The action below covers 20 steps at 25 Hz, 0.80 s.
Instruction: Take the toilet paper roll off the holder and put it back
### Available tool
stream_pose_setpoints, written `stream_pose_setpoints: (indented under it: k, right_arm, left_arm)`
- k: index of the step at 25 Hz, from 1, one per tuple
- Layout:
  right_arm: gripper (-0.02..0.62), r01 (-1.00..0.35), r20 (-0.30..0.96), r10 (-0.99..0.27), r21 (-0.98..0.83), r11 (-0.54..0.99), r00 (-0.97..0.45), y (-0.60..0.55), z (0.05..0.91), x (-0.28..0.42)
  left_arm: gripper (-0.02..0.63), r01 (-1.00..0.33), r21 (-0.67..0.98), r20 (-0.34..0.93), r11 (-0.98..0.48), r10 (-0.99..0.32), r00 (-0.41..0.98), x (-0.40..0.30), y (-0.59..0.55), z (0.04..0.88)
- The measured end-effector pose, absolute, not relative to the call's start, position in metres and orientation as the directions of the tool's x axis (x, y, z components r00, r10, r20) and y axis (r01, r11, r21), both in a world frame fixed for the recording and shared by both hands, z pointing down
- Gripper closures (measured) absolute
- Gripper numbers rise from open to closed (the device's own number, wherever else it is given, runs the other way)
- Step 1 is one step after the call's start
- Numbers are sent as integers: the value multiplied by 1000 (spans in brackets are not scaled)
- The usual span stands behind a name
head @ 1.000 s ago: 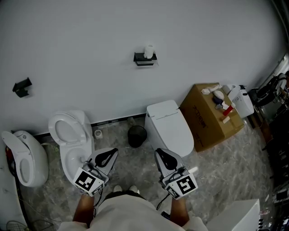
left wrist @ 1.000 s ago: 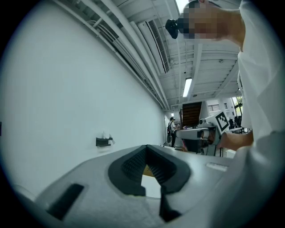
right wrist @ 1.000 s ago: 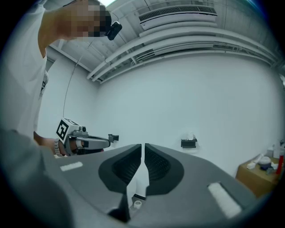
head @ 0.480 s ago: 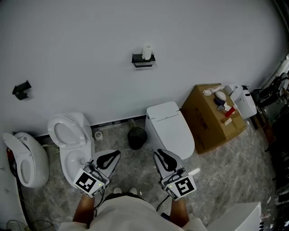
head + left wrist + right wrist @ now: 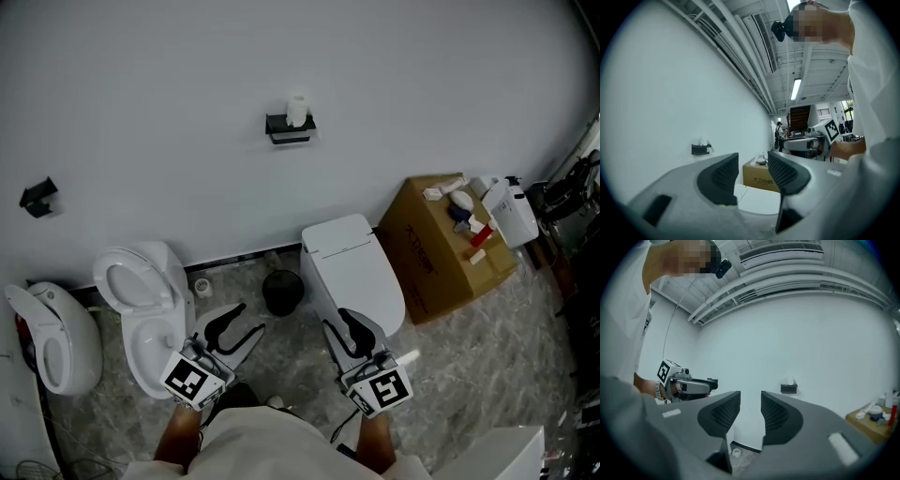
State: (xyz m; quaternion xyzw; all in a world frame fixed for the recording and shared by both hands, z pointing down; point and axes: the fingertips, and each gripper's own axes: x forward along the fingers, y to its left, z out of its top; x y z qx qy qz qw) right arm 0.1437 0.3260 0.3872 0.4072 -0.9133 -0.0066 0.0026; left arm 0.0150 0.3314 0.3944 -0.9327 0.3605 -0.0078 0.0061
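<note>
1. Nothing looks done yet. The roll (image 5: 297, 110) stands upright on the holder (image 5: 289, 131), high on the wall and well apart from both tongs.
2. The left tongs (image 5: 242, 321) are opening and are now fairly wide, with nothing between them. The right tongs (image 5: 350, 324) are opening too, with a narrower gap, and are also empty.
3. Left to do, as I judge it: get to the holder, lift the roll off, then set it back.
4. A floor lane between the open toilet (image 5: 141, 300) and the lidded toilet (image 5: 352, 267) leads to the wall. A bin (image 5: 282, 289) stands in that lane near the wall, roughly under the holder, and may need stepping around.
5. The box (image 5: 441, 234) sits to the right of the lidded toilet, out of the lane.
6. The wall around the holder is bare, so reaching it from either side or from above looks free.
</note>
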Motion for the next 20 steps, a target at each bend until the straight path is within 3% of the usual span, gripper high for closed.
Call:
stream_pose_setpoints:
  k: [9,18,20]
  right_arm:
    - [407,-737,3,-737,0,676,-676,258,396,128]
    - [402,-769,33,-769,17,640,-639,127,390,83]
    - [400,-774,44,-774,23,633,-631,94,389,70]
  left_arm:
    - [343,-700,-6,0,-714,-700,714,-5,257,401]
    - [326,-685,23,-11,-728,-685,728,-55,119,406]
    - [297,-689,34,-5,-724,-690,724,-72,83,407]
